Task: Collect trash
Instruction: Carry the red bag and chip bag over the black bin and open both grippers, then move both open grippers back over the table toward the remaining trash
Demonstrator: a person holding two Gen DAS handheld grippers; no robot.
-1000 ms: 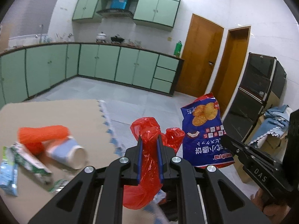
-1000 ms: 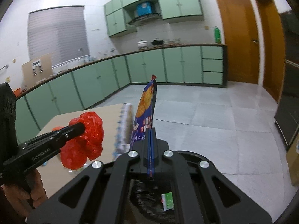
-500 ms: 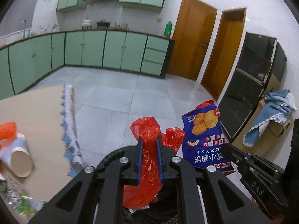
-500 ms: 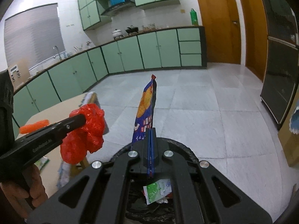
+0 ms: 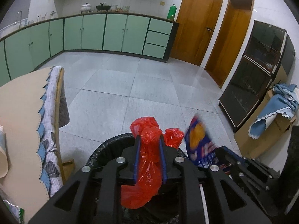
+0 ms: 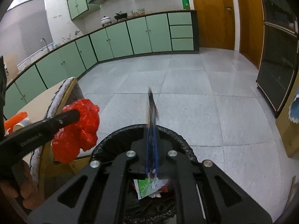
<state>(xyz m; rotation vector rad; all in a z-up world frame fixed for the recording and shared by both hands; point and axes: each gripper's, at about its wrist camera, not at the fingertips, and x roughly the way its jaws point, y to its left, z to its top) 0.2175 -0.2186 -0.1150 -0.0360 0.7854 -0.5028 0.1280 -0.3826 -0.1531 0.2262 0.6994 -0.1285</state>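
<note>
Red bag [image 5: 147, 160] between opening left tongs [image 5: 150, 145]

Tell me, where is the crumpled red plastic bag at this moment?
In the left wrist view, the crumpled red plastic bag sits between the left gripper fingers, over the black-lined trash bin, with the blue snack packet to its right.

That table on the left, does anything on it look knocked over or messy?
Yes. A paper cup lies on its side at the table edge beside an orange net, and a green wrapper lies nearer the camera. Uncollected trash, apparently.
</note>
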